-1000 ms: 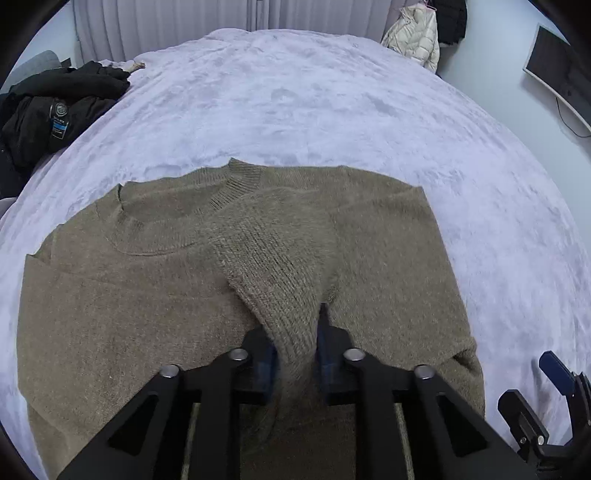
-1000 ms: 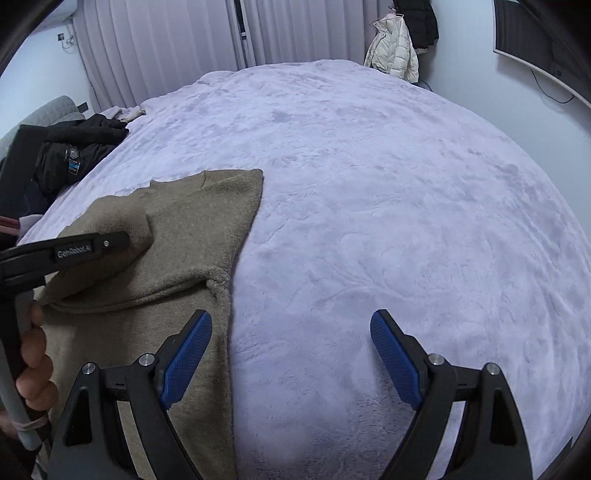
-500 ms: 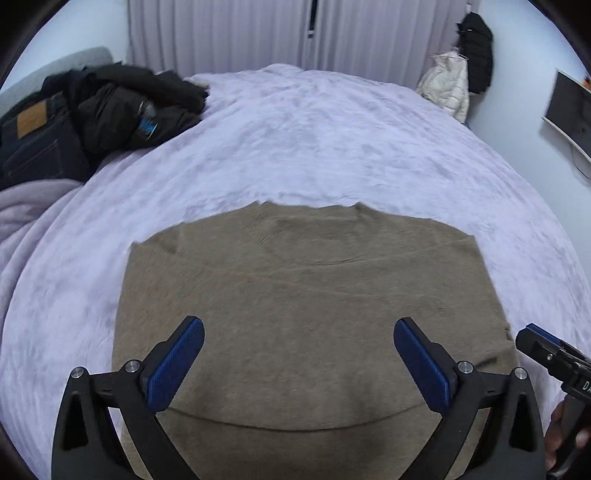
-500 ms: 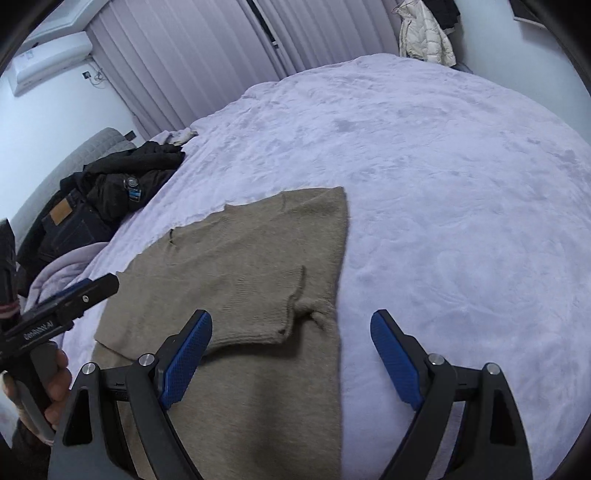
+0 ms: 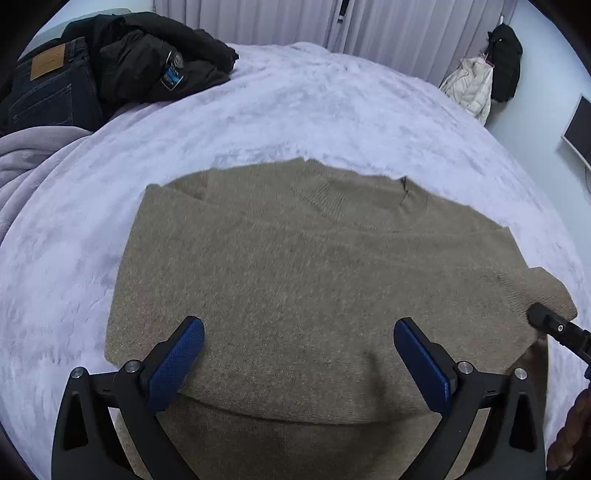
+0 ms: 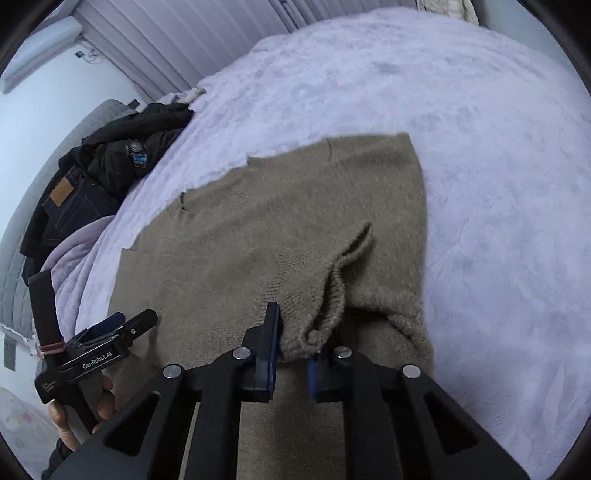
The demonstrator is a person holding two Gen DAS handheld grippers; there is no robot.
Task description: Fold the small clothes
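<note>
**Right gripper pinches the sleeve cuff while the left hangs open over the sweater**

The right gripper (image 6: 293, 354) has just been closing, and its blue pads now pinch a bunched bit of ribbed knit, the sleeve cuff (image 6: 343, 273), near the sweater's right edge. That looks like the grip for drawing the sleeve across the body, since the cuff is the only loose end on that side and lifts easily from the flat cloth.

The left gripper (image 5: 297, 363) stands with its jaws wide apart and nothing between them, poised above the lower middle of the brown sweater (image 5: 314, 266). Empty as it is, I take it to be waiting its turn, or ready to steady the cloth while the other side is pulled.

The sweater lies spread on the pale purple bedspread (image 5: 332, 110), neckline towards the curtains (image 5: 388, 33), one side already folded in over the chest, so the fold seems about halfway.

Further off, a heap of dark clothes (image 5: 147, 62) with a pair of jeans (image 5: 51, 92) sits at the bed's far left corner, well apart from the work.
</note>
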